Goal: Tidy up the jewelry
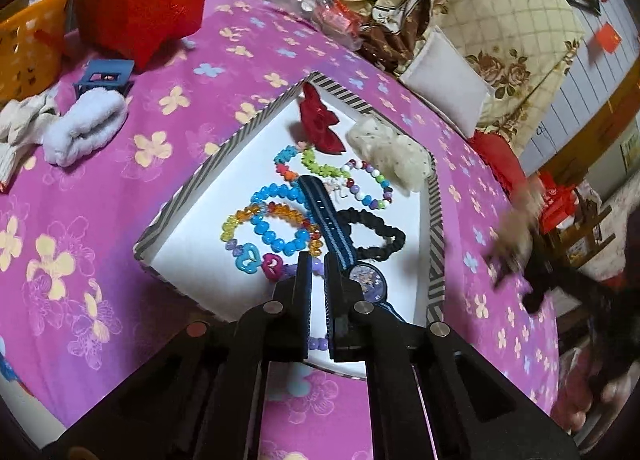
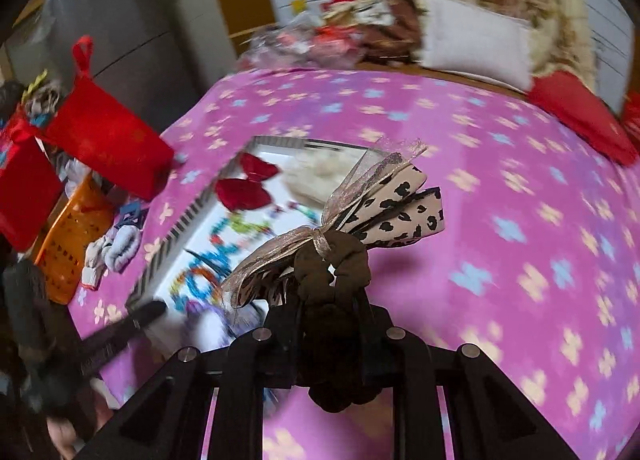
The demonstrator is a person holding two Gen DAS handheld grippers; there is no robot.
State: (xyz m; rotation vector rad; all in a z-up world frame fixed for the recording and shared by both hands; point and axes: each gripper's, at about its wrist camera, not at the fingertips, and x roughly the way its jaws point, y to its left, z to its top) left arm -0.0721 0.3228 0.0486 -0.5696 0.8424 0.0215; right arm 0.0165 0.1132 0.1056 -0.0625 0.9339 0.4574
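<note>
A white box with a striped rim (image 1: 236, 140) lies on the pink flowered cloth. It holds bead bracelets (image 1: 276, 226), a navy-strapped watch (image 1: 368, 280), a black scrunchie (image 1: 376, 236), a red bow (image 1: 320, 124) and a cream scrunchie (image 1: 390, 156). My left gripper (image 1: 317, 262) hovers over the box's near side, jaws slightly apart with nothing between them. My right gripper (image 2: 332, 300) is shut on a brown scrunchie (image 2: 332, 272) with a leopard-print bow (image 2: 400, 208), held above the cloth right of the box (image 2: 188, 220). It appears blurred in the left wrist view (image 1: 516, 256).
An orange basket (image 1: 28, 48), a red bag (image 1: 140, 0), rolled socks (image 1: 84, 128) and a small blue stand (image 1: 104, 76) sit left of the box. Pillows (image 1: 448, 80) and clutter (image 1: 332, 4) lie behind. A red pouch (image 2: 580, 116) lies far right.
</note>
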